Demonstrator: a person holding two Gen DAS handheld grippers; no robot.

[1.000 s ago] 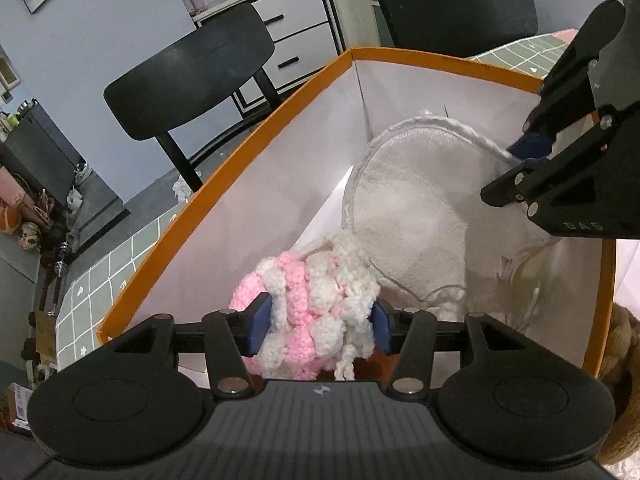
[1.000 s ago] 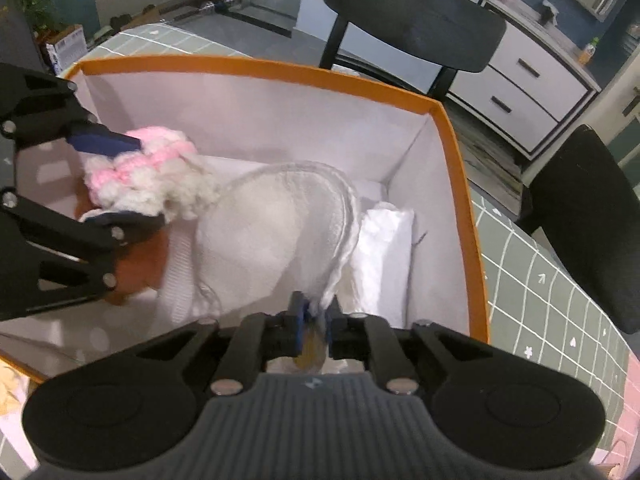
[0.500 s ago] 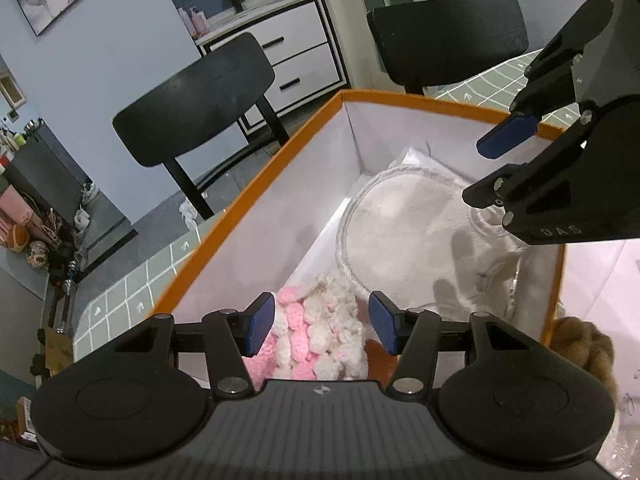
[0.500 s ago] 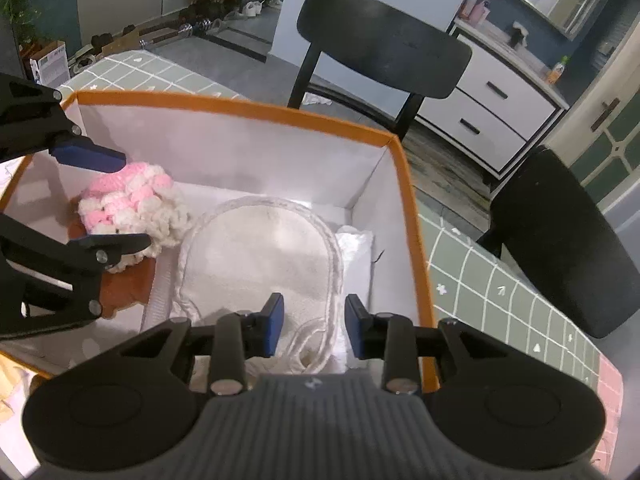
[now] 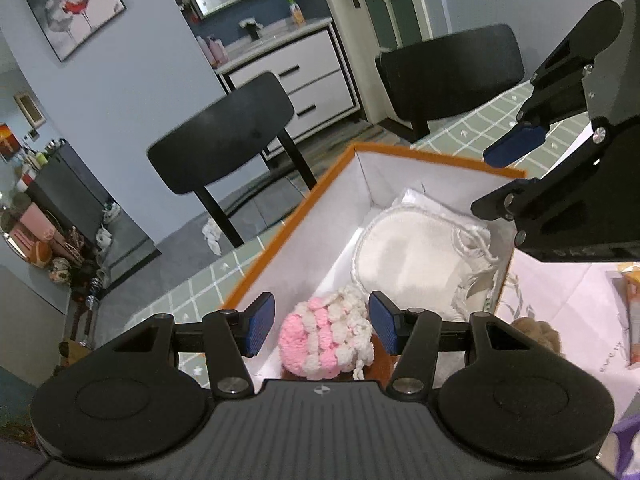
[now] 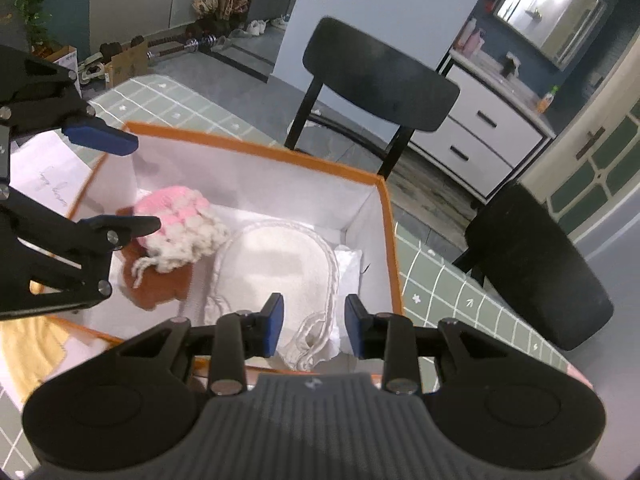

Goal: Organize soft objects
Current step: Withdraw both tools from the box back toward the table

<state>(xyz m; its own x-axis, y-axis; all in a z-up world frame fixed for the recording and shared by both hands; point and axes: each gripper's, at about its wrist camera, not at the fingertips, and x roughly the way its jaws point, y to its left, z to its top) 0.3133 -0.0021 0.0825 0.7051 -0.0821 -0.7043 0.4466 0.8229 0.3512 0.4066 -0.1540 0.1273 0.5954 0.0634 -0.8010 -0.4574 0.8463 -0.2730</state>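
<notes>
Yarn ball [image 5: 326, 336] lies light and squashy at the box's [image 5: 288, 236] left end beside the pad [image 6: 276, 264]; we'd pinch its middle. Left gripper [image 5: 322, 326] wide, right gripper [image 6: 314, 326] just parted, both empty.

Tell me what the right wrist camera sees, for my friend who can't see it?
An orange-rimmed box with white walls holds a pink and white knitted pouch, a brown soft thing under it, and a round white pad. The open right gripper hovers above the pad, and the open left gripper hovers over the pouch.
</notes>
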